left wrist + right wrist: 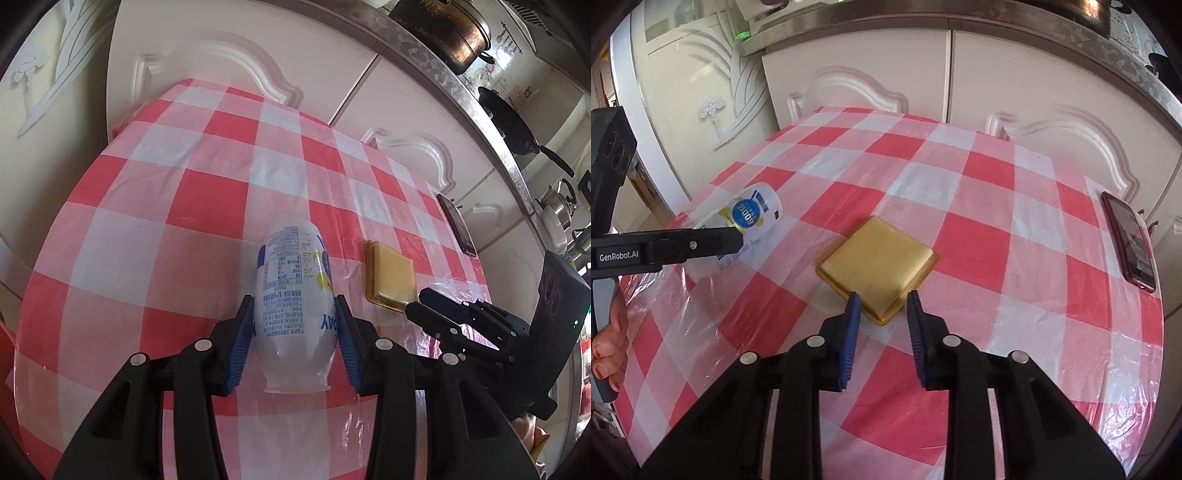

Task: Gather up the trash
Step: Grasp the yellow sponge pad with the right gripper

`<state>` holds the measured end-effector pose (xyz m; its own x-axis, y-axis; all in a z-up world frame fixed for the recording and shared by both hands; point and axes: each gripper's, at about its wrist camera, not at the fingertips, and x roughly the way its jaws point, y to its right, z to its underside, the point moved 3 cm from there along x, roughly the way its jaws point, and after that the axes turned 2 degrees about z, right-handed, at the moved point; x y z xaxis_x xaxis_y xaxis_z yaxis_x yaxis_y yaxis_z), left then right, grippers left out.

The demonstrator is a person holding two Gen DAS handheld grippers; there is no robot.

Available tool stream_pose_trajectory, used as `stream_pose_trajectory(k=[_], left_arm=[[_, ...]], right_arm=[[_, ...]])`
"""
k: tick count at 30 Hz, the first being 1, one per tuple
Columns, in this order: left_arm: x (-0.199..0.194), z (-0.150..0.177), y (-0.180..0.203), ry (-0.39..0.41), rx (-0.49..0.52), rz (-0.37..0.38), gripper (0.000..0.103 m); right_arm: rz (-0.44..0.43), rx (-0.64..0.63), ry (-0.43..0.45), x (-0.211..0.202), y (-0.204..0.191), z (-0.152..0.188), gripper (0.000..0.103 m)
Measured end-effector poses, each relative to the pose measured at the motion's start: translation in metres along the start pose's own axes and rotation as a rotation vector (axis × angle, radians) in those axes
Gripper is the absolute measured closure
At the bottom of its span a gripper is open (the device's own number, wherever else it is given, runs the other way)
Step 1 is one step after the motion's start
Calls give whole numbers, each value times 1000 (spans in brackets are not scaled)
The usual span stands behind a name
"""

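Note:
A white plastic bottle (291,295) with blue print lies on its side on the red-and-white checked tablecloth (166,206). My left gripper (294,301) is shut on the bottle, one blue pad on each side. The bottle also shows in the right wrist view (750,214), partly behind the left gripper's finger. A flat gold square tray (879,264) lies on the cloth; it also shows in the left wrist view (389,280). My right gripper (881,297) is open, its fingertips at either side of the tray's near corner.
A dark phone (1130,242) lies near the table's right edge. White cabinet doors (886,74) stand right behind the table. A pot (447,33), a pan and kettles sit on the counter above. Clear plastic film covers the cloth.

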<state>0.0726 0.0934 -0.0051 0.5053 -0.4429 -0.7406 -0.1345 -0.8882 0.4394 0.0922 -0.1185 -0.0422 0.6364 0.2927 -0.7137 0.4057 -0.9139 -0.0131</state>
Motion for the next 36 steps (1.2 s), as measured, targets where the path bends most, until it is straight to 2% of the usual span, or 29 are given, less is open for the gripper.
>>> stream_pose_trajectory(k=[1, 2, 5, 11, 19, 22, 27, 36], left_arm=[[-2, 1, 0, 4, 2, 2, 59], [-5, 1, 0, 10, 6, 0, 59], [-10, 5, -1, 23, 15, -16, 59], [-10, 12, -7, 10, -5, 0, 59], [-16, 15, -12, 14, -13, 22, 59], [-17, 17, -14, 11, -16, 33, 59], [-17, 21, -16, 9, -11, 46, 59], [-20, 25, -17, 13, -3, 60, 59]], right_arm=[[-4, 16, 4, -1, 3, -2, 38], [-16, 31, 4, -2, 5, -3, 28], [-38, 94, 4, 0, 11, -10, 27], [-40, 190, -25, 16, 4, -16, 27], [54, 129, -11, 31, -15, -28, 26], [103, 95, -8, 34, -17, -30, 38], [86, 95, 5, 30, -14, -27, 44], [59, 119, 31, 19, -15, -20, 45]])
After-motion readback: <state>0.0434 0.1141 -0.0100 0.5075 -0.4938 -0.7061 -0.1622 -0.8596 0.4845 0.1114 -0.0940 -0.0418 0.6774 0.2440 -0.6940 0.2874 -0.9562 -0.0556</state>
